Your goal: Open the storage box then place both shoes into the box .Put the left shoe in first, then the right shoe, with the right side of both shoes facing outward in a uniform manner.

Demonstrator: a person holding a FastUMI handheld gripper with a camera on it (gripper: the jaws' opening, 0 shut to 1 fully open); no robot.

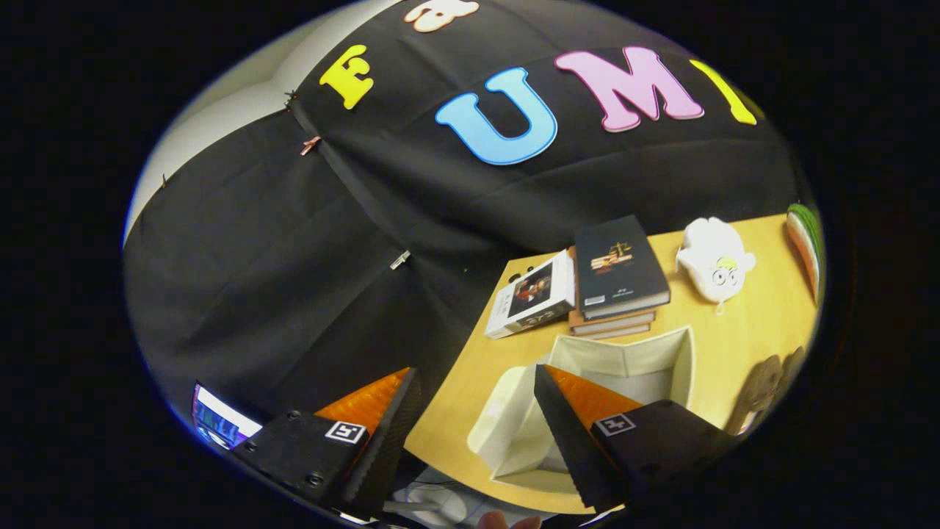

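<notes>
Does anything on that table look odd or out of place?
Mostly tidy. The storage box already stands open, its lid tipped against its side. The gripper hangs above with jaws open, holding nothing. The white book sits askew beside the book stack.

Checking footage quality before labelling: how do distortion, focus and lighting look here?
Gripper view: strong fisheye bends the table edge and tilts the scene; books and box are fairly sharp; lighting is even, with no harsh glare; the open gripper looms large and close.

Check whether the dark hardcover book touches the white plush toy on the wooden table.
Apart: the gripper view shows bare tabletop between the dark hardcover book and the white plush toy.
</notes>
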